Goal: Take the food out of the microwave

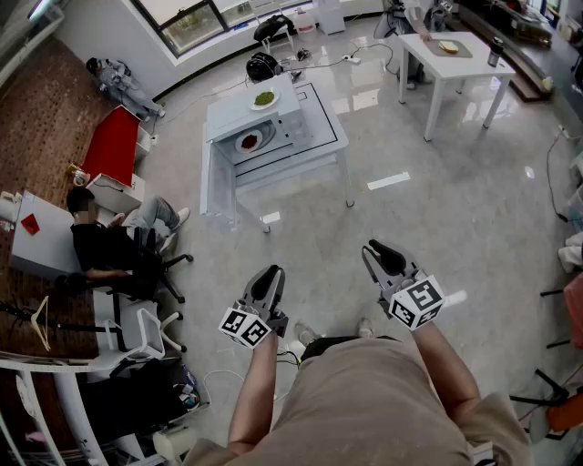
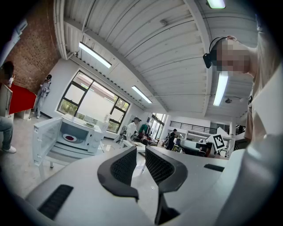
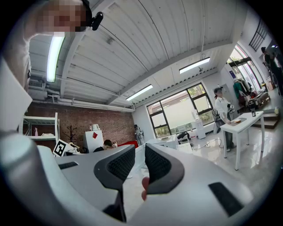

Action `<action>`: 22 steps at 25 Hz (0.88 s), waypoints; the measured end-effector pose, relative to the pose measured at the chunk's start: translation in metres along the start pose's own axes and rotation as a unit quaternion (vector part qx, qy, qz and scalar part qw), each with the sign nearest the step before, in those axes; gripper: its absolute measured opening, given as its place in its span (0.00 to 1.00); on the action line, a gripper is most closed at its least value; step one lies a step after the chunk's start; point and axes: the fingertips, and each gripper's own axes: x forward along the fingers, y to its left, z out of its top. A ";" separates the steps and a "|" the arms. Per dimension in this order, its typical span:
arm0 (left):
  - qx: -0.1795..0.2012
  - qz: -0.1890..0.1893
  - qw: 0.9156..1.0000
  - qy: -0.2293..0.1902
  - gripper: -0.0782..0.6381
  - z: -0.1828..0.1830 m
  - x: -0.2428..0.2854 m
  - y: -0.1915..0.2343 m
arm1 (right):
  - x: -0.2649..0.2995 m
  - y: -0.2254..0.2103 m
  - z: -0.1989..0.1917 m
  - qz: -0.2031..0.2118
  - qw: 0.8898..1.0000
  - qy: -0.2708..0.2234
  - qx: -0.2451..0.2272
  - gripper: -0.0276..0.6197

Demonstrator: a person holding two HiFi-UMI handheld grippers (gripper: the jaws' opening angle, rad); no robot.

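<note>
The white microwave point(image 1: 260, 123) stands far ahead on a clear low table point(image 1: 219, 196), its door swung open. Inside lies a plate of red food point(image 1: 249, 141); a plate of green food point(image 1: 264, 98) rests on top. The left gripper view shows the same microwave point(image 2: 73, 137) with the red plate point(image 2: 70, 137) far off at left. Both grippers are held level near my body, well short of the table. My left gripper point(image 1: 271, 278) point(image 2: 140, 152) and my right gripper point(image 1: 381, 253) point(image 3: 139, 152) each show a narrow gap with nothing between the jaws.
A person sits in a chair point(image 1: 109, 241) at the left by a white cabinet point(image 1: 41, 237). A white table point(image 1: 451, 50) with a plate stands at the back right. Cables and a bag point(image 1: 273, 27) lie behind the microwave. Glossy floor stretches between me and the microwave table.
</note>
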 end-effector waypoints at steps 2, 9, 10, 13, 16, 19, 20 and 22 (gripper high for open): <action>-0.002 0.001 1.000 0.001 0.18 -0.002 0.006 -0.006 | -0.005 -0.006 0.000 0.000 1.000 0.002 0.002 0.15; -0.012 -0.002 1.000 0.010 0.18 -0.010 0.015 -0.017 | -0.013 -0.026 0.003 0.008 0.999 -0.012 0.050 0.16; -0.015 0.001 1.000 0.014 0.18 -0.010 0.015 -0.016 | -0.012 -0.027 0.003 0.015 0.997 -0.015 0.073 0.16; -0.028 0.011 0.999 0.019 0.18 -0.013 0.016 -0.005 | -0.003 -0.032 0.000 0.022 0.994 -0.009 0.106 0.16; -0.036 0.020 0.999 0.016 0.18 -0.013 0.018 0.014 | 0.016 -0.035 -0.010 0.021 0.994 0.006 0.105 0.16; -0.043 0.021 0.999 0.011 0.18 -0.014 0.027 0.042 | 0.042 -0.037 -0.022 0.023 0.994 0.021 0.105 0.16; -0.047 0.021 0.999 0.014 0.18 -0.013 0.031 0.050 | 0.051 -0.037 -0.024 0.024 0.994 0.026 0.104 0.16; -0.053 0.019 0.998 0.019 0.18 -0.009 0.042 0.066 | 0.068 -0.038 -0.026 0.026 0.993 0.033 0.107 0.16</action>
